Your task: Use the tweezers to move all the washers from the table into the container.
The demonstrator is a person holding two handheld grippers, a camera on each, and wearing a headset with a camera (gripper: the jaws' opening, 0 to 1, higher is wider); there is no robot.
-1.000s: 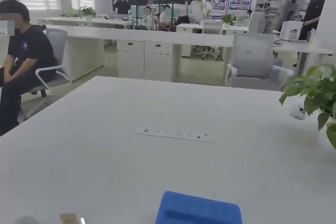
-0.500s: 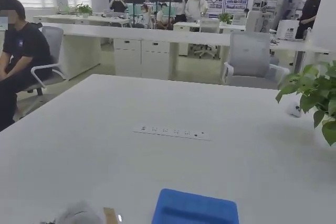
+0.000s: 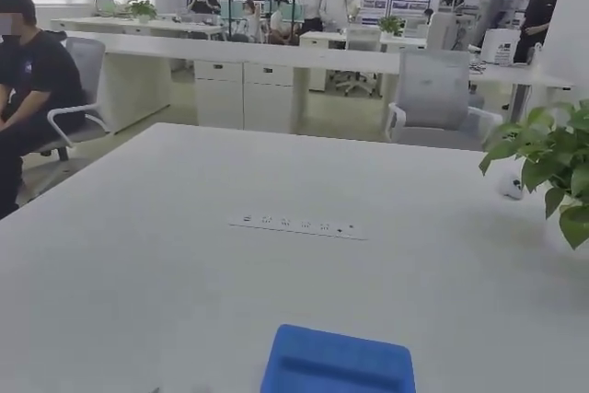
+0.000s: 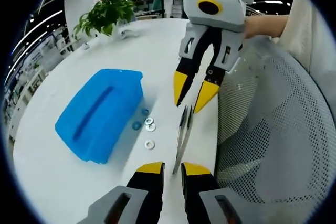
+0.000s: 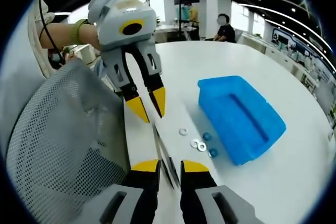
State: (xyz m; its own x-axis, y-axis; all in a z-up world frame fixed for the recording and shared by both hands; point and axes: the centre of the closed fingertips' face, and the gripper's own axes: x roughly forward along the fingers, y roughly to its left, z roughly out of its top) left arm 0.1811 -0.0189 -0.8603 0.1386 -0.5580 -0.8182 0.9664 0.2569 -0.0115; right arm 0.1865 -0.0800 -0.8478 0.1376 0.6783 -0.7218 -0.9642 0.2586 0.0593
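Note:
The blue container (image 3: 336, 361) sits on the white table (image 3: 166, 255) near the front edge. It also shows as the blue container (image 4: 100, 114) and the blue container (image 5: 241, 116). Beside it lie silver washers (image 4: 149, 127) and blue washers (image 4: 137, 125), seen again as silver washers (image 5: 198, 144) and blue washers (image 5: 206, 136). The metal tweezers (image 4: 182, 135) lie flat along the table's edge, free of both grippers, and run toward my right jaws as the tweezers (image 5: 163, 153). My left gripper (image 4: 173, 170) is open just short of them. My right gripper (image 5: 169, 167) is open, facing the left gripper (image 5: 148, 106).
A grey mesh chair back (image 4: 273, 129) stands against the table's edge next to the grippers. A flush socket strip (image 3: 296, 225) sits mid-table and a potted plant (image 3: 548, 167) at the right. A person (image 3: 28, 80) sits at the far left.
The head camera has drifted, so the container sits slightly higher in the picture. A blurred pale thing at the bottom left edge has left the picture.

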